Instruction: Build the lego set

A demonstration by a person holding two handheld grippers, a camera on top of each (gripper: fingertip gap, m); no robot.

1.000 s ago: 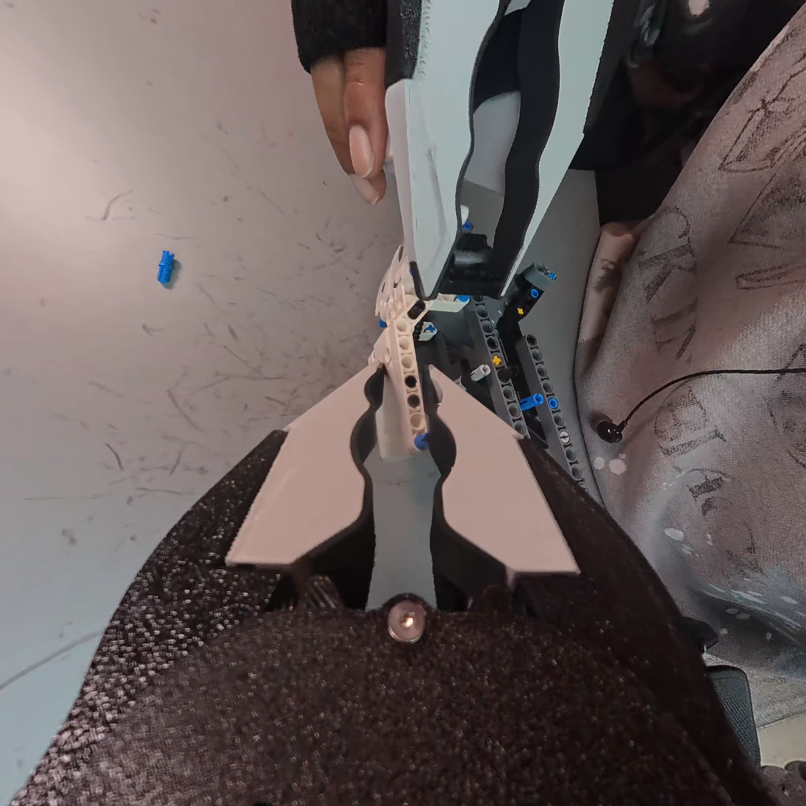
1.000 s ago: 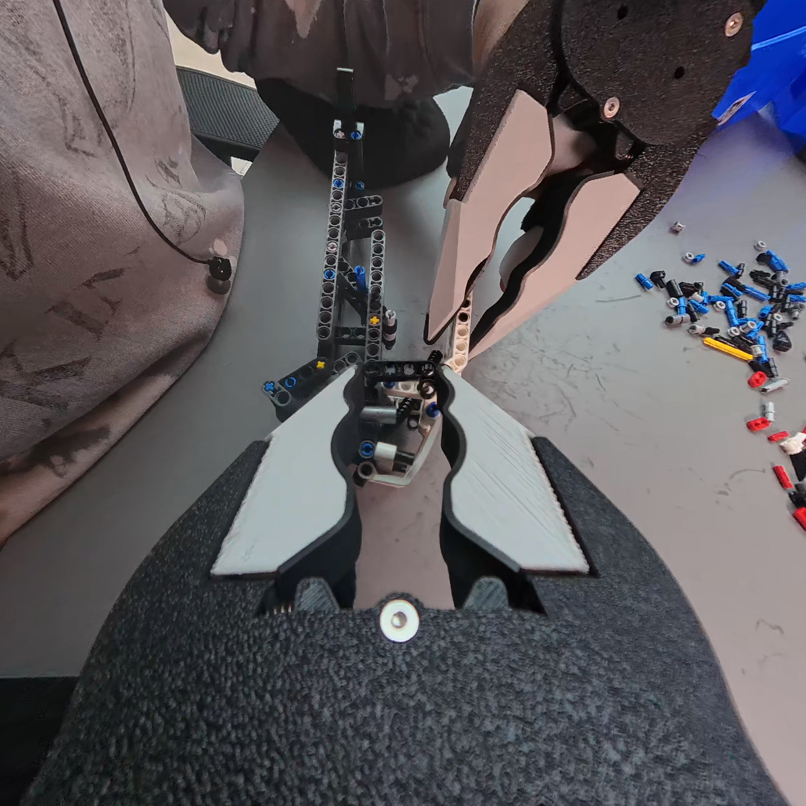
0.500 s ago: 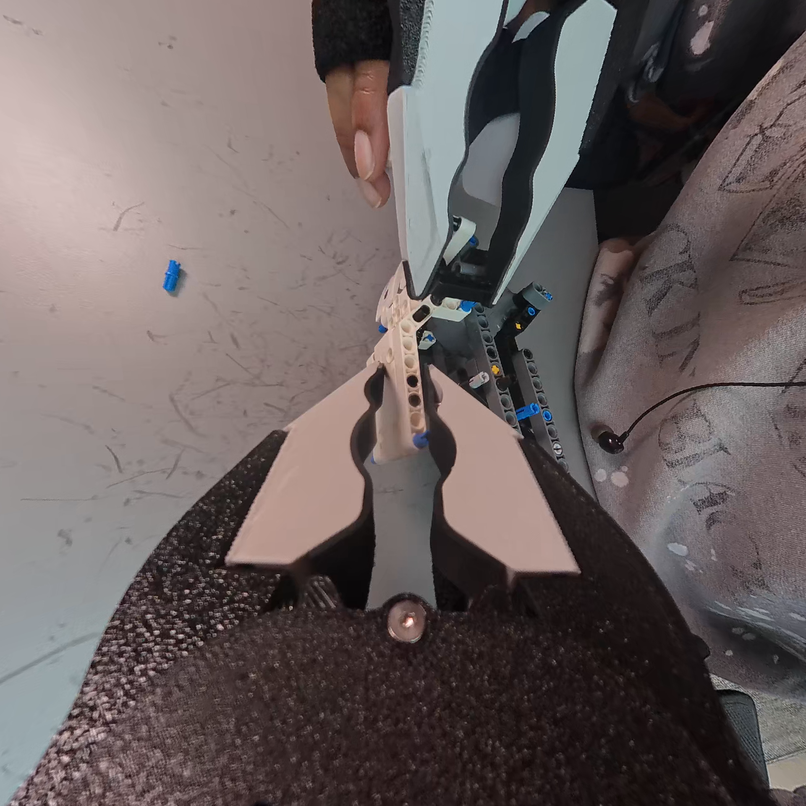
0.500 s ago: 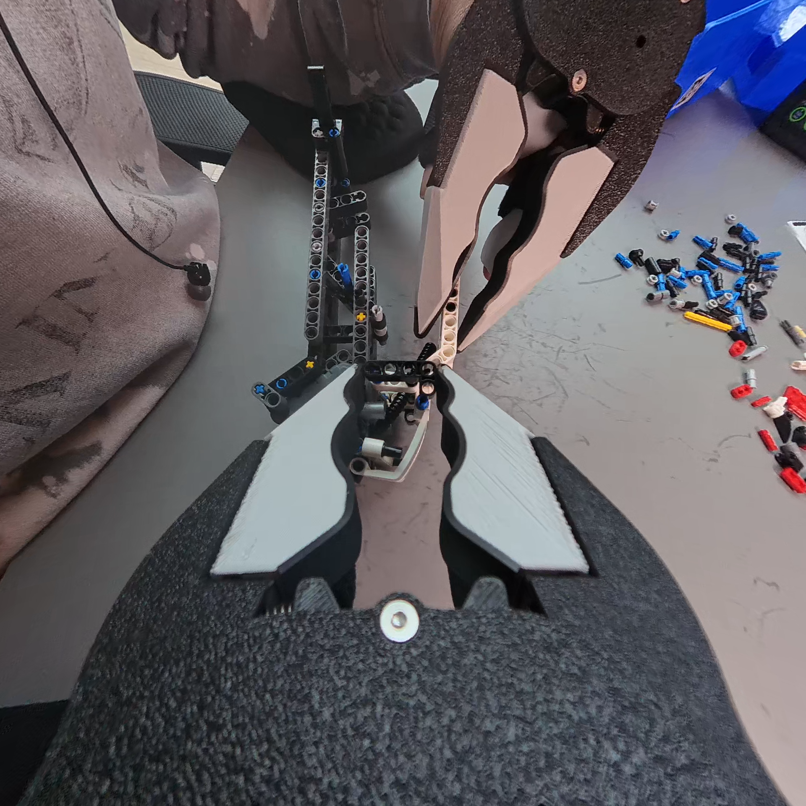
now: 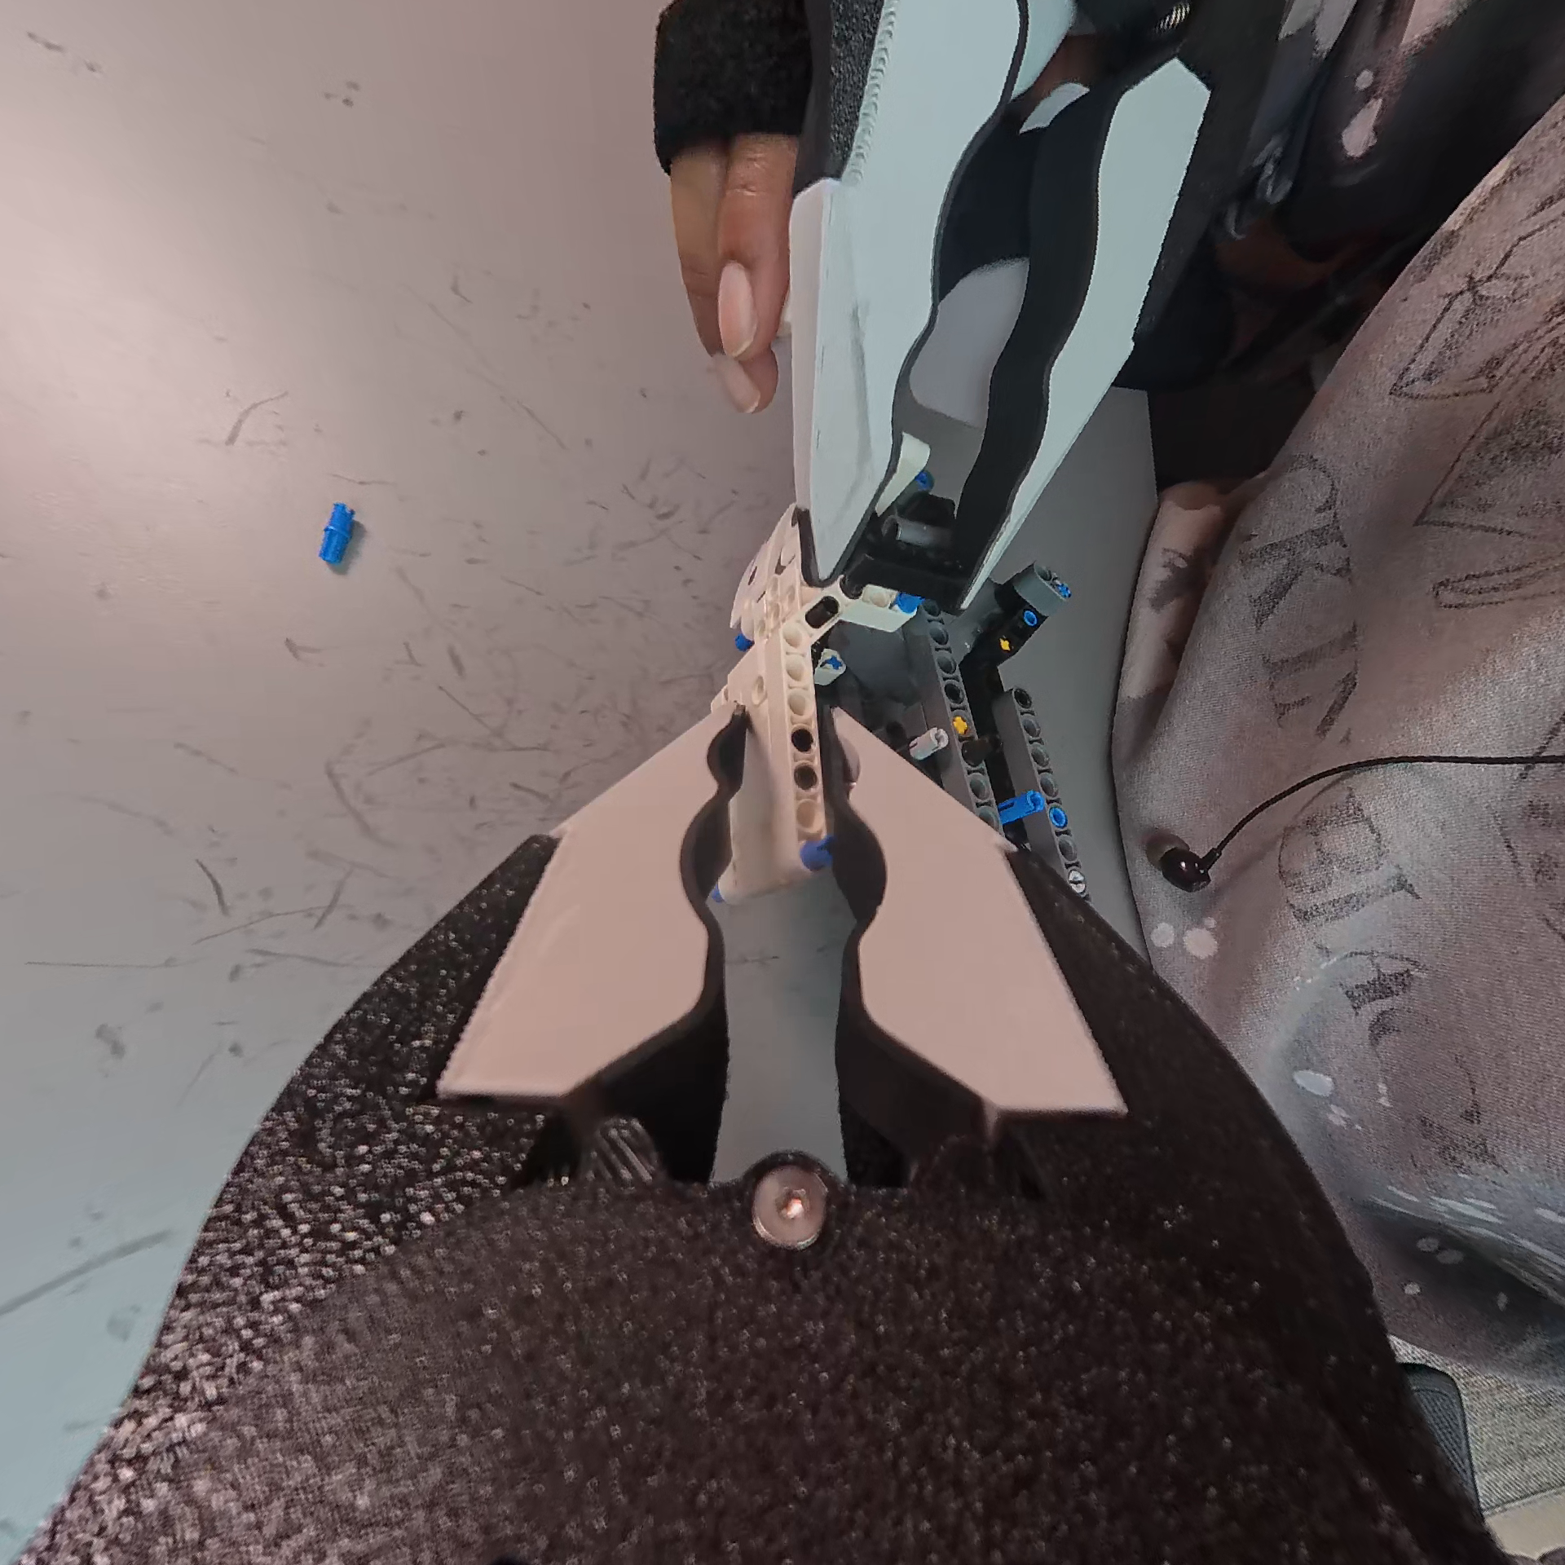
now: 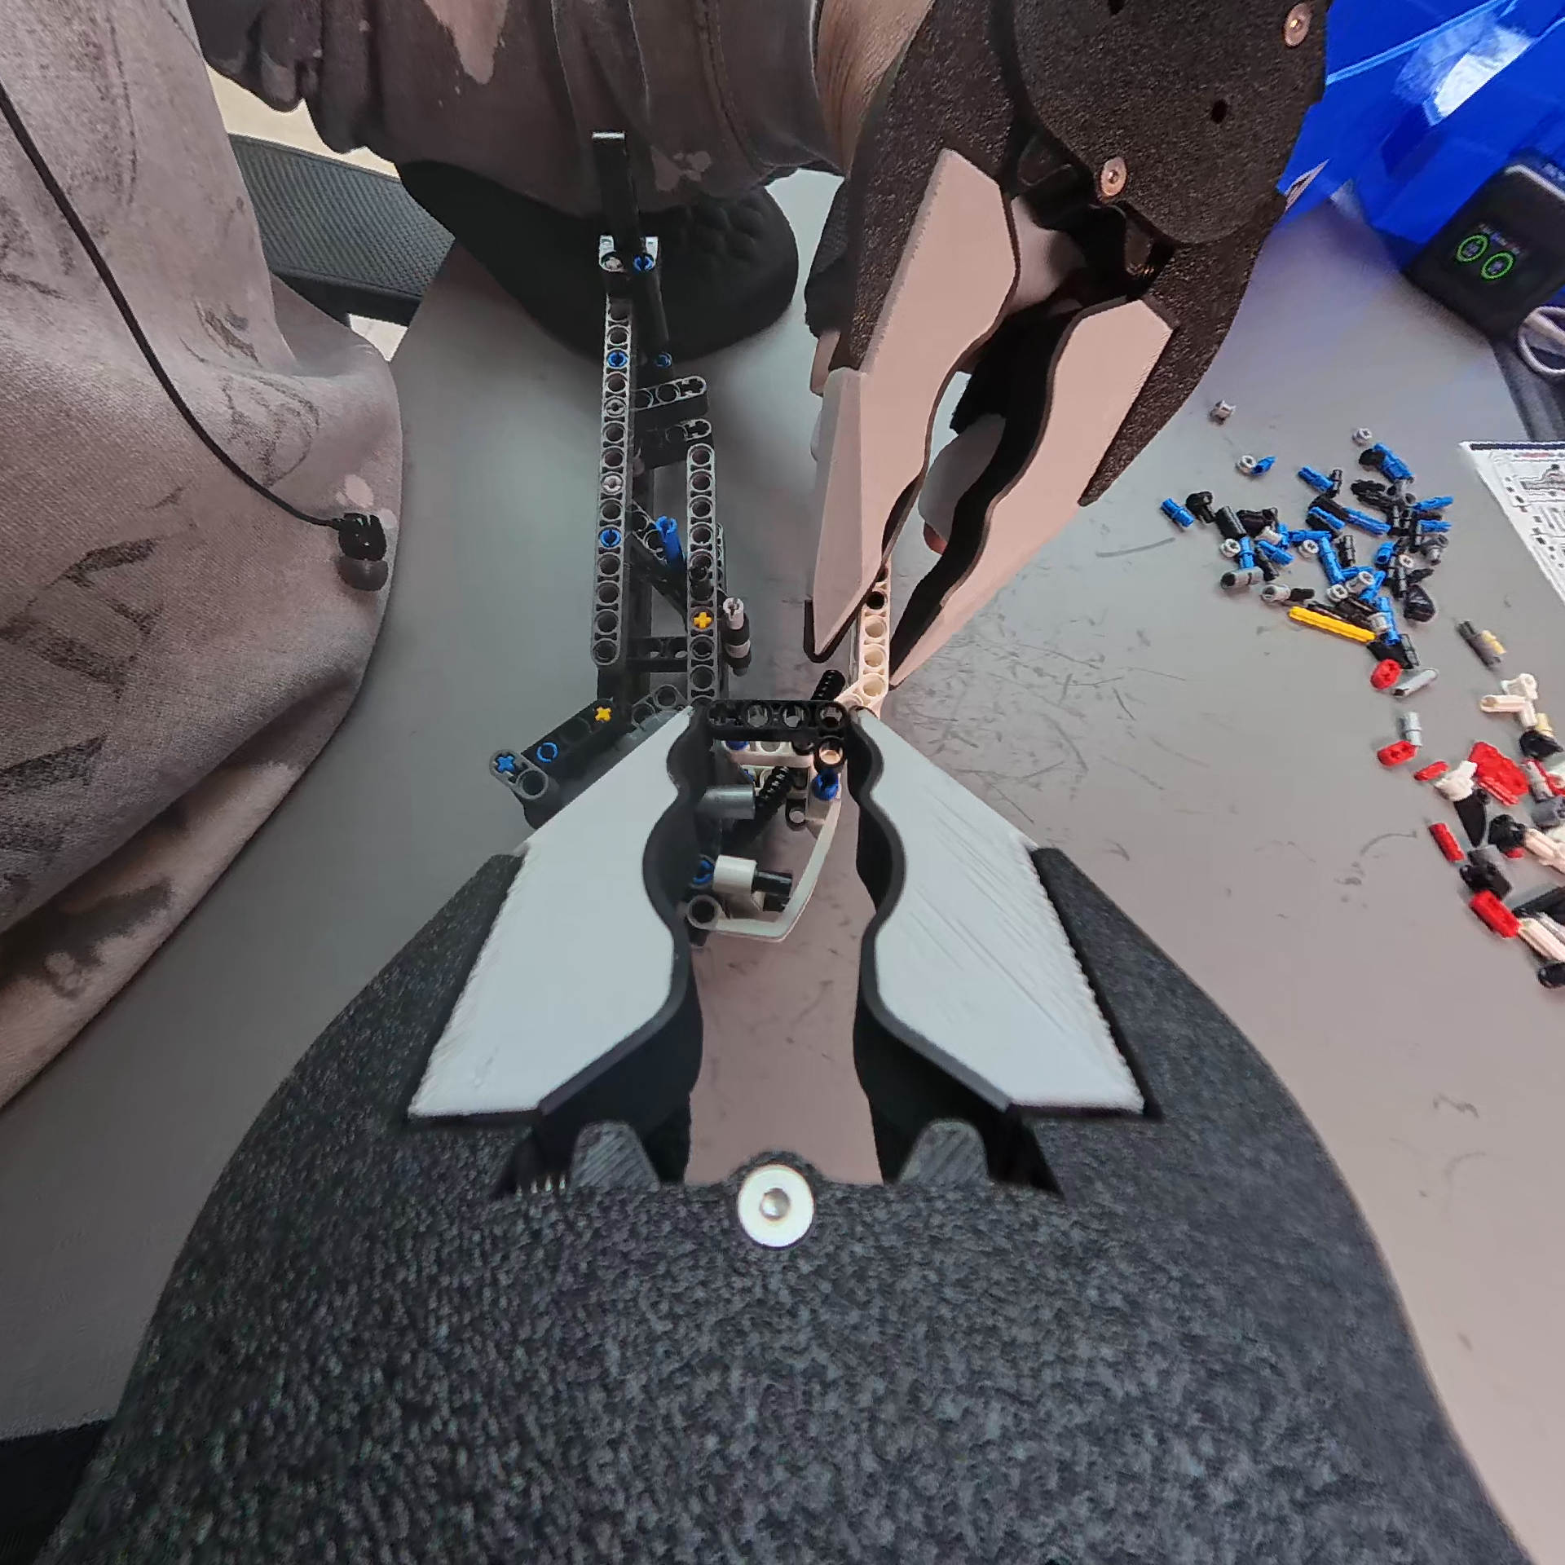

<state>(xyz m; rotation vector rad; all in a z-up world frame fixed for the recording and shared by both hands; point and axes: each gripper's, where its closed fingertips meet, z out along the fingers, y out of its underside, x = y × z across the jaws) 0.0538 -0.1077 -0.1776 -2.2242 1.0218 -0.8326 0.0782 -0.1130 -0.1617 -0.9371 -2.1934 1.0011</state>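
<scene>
A half-built lego model of long dark grey beams with blue pins stands on the grey table; it also shows in the left wrist view. My left gripper is shut on a white holed beam that joins the model's front. My right gripper is shut on the model's black and white front section. In the right wrist view the left gripper comes in from above right, holding the white beam. In the left wrist view the right gripper comes in from above.
A pile of loose blue, black and red lego pieces lies at the right, with a printed sheet and a blue bin beyond. One blue pin lies alone on the table. A person's grey clothing borders the table's near edge. Only a small space, under 4 cm, lies between the two pairs of fingers. Left tips and right tips are each some 12 cm from the blue pin.
Both grippers keep their grip. The views shifted slightly; the right gripper and model have moved a little relative to the left gripper, with the white beam still at the joint.
</scene>
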